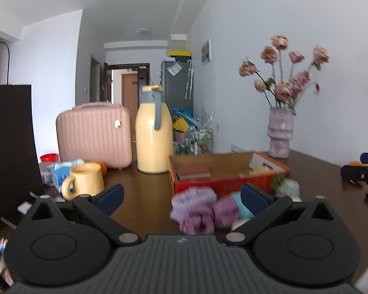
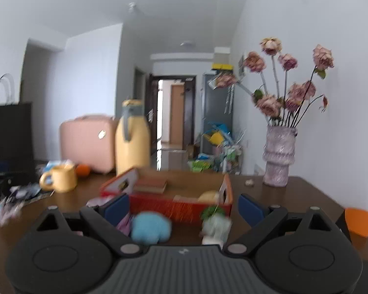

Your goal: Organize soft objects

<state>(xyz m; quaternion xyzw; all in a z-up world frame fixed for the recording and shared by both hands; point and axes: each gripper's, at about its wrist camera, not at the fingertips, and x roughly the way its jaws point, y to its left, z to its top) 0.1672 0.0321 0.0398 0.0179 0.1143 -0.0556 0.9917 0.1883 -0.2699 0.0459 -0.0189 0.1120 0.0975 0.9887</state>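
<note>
A fuzzy purple soft toy (image 1: 196, 208) lies on the brown table in front of an open orange cardboard box (image 1: 223, 171). A light blue soft toy (image 2: 151, 229) lies beside it, and a pale toy with green leaves (image 2: 214, 223) lies to the right. The box (image 2: 174, 205) holds a brown flat item (image 1: 192, 171) and a yellow soft thing (image 2: 209, 196). My left gripper (image 1: 182, 197) is open, with the purple toy between its fingers. My right gripper (image 2: 184, 208) is open above the blue and green toys.
A yellow mug (image 1: 83, 182), a tall yellow flask (image 1: 153, 132) and a pink case (image 1: 94, 134) stand at the back left. A vase of dried roses (image 1: 281, 132) stands back right by the wall. A black bag (image 1: 9, 152) is at the left.
</note>
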